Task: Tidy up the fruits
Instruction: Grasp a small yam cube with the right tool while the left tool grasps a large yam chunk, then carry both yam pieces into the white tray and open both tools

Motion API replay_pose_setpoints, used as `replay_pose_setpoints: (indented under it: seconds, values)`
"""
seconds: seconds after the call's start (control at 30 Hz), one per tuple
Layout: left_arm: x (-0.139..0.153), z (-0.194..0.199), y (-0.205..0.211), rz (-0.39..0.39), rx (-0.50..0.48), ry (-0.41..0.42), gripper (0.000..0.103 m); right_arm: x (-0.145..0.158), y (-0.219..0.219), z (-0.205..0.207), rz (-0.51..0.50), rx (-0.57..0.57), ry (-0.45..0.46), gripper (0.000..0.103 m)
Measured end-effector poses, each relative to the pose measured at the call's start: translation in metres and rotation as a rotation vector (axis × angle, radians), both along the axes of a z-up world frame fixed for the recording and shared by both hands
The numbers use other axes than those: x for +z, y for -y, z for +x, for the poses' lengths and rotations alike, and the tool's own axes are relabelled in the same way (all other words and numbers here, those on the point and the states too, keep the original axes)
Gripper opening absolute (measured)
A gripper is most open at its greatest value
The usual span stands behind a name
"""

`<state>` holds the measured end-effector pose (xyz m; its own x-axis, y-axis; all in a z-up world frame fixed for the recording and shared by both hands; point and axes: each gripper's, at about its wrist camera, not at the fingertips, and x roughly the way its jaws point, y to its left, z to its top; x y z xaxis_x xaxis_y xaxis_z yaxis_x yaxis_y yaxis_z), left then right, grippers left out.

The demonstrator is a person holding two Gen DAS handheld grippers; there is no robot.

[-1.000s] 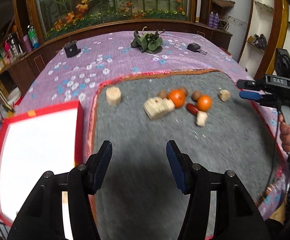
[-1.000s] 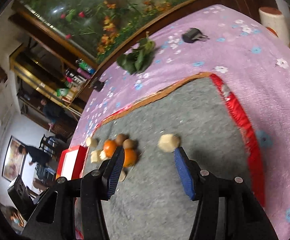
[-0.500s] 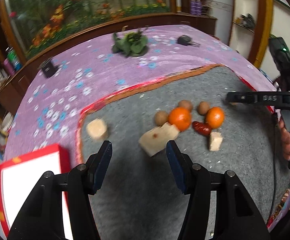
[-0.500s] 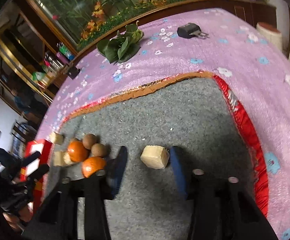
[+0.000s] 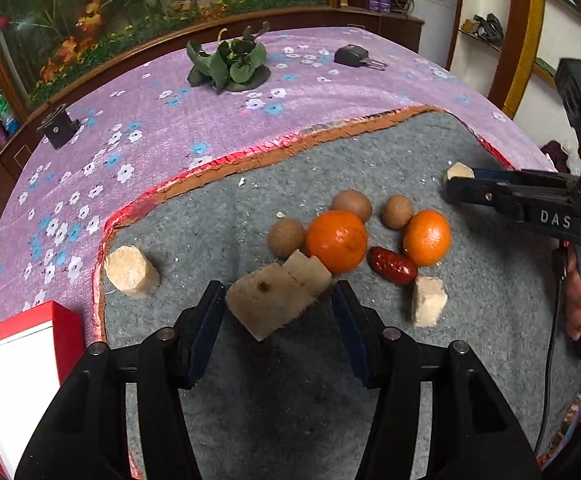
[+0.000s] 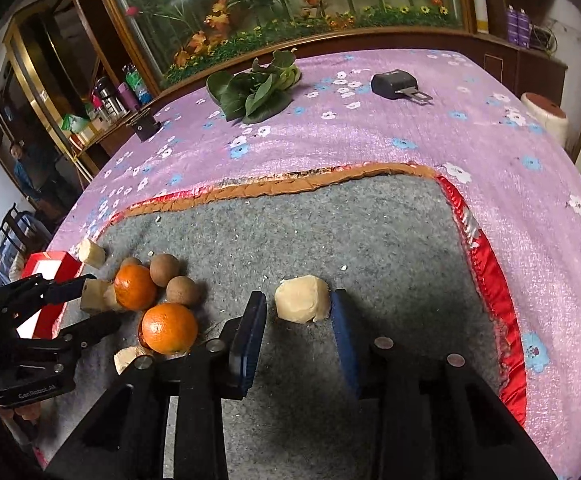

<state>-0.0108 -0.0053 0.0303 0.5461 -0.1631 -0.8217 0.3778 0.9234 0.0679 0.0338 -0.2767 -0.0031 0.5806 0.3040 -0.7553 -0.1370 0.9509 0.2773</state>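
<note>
Grey felt mat (image 5: 330, 380) with a red and orange border lay on a purple tablecloth printed with small flowers (image 5: 150, 120), before a long glass case of artificial plants and flowers (image 6: 290, 0) in a wood-trimmed room. Farther back on the cloth sat a bunch of green leaves (image 5: 230, 66) and a small black plug-like object (image 6: 394, 84).

Two oranges (image 5: 336, 240), three small brown round fruits (image 5: 286, 237) and a dark red date (image 5: 391, 265) clustered mid-mat, touching pale tan chunks. A tan cylinder piece (image 5: 130, 272) stood apart at the mat's left edge, near a red-rimmed white box (image 5: 14, 380).

The left gripper (image 5: 278, 312) had its jaws spread around a large rough tan block (image 5: 270, 304); whether the pads pressed it could not be told. The right gripper (image 6: 298, 312) had just been closing on a pale rounded chunk (image 6: 300, 298); one pad touched it, the other stood just beside. The oranges crowded close against both targets
</note>
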Motion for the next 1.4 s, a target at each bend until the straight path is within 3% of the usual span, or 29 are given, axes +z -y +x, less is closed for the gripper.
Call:
replay_pose_setpoints:
  seconds: [0.27,0.37,0.6,0.77,1.17,1.4]
  values:
    - [0.0,-0.001,-0.005,-0.049,0.038,0.017,0.049,0.001,-0.003,-0.002,-0.031,0.006,0.031,0.03]
    - [0.001,-0.003,-0.01,-0.073,0.071,0.026,0.041,0.003,-0.007,-0.006,-0.018,0.026,0.051,0.029]
    - [0.003,-0.02,-0.019,-0.122,0.103,0.039,0.04,0.01,-0.018,-0.013,-0.03,0.058,0.105,0.029]
    - [0.007,-0.041,-0.029,-0.171,0.149,0.046,0.039,0.009,-0.014,-0.011,-0.004,0.051,0.095,0.029]
    - [0.008,-0.061,-0.039,-0.194,0.209,0.058,0.039,0.018,-0.015,-0.021,0.001,0.051,0.16,0.029]
    - [0.032,-0.087,-0.055,-0.209,0.256,0.14,0.039,0.026,-0.02,-0.029,0.12,0.087,0.16,0.029]
